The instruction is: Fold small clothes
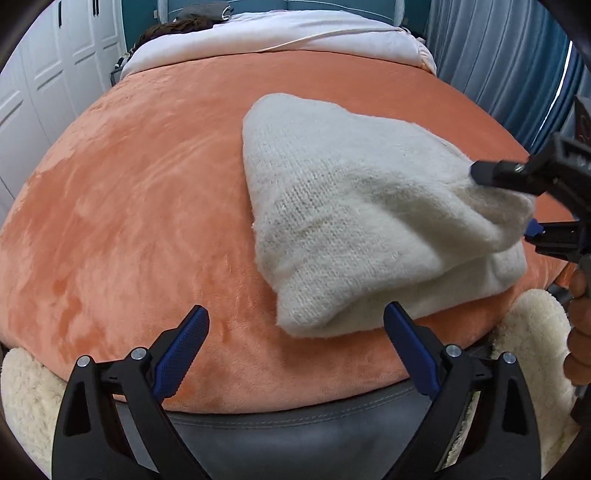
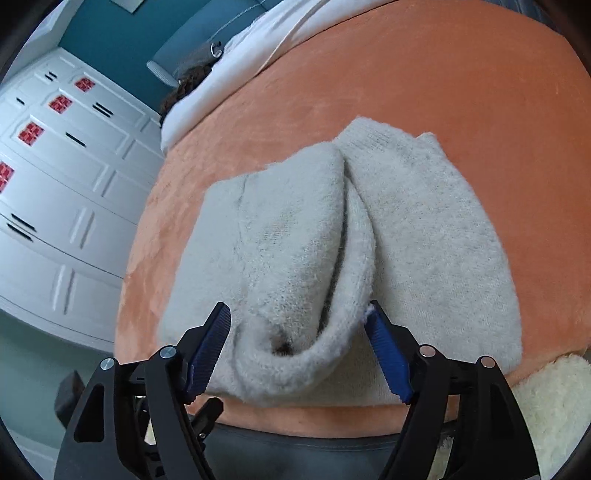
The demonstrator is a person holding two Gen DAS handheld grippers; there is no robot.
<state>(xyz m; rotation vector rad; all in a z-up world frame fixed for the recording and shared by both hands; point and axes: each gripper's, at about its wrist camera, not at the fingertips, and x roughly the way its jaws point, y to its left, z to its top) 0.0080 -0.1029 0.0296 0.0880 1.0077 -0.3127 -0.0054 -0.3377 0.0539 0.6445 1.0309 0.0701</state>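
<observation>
A fuzzy cream knit garment (image 1: 351, 221) lies folded on the orange blanket (image 1: 147, 206), right of centre. My left gripper (image 1: 295, 354) is open and empty, near the bed's front edge, just left of the garment's near corner. My right gripper (image 2: 299, 350) is open, with its jaws on either side of a rolled fold of the garment (image 2: 295, 258). The right gripper also shows in the left wrist view (image 1: 517, 201) at the garment's right edge, with cloth bunched between its fingers.
The orange blanket covers a bed with white bedding (image 1: 280, 33) at the far end. White wardrobe doors (image 2: 59, 192) stand to the left. Blue curtains (image 1: 498, 55) hang at the right. Cream fleece (image 1: 532, 332) lies at the bed's near corners.
</observation>
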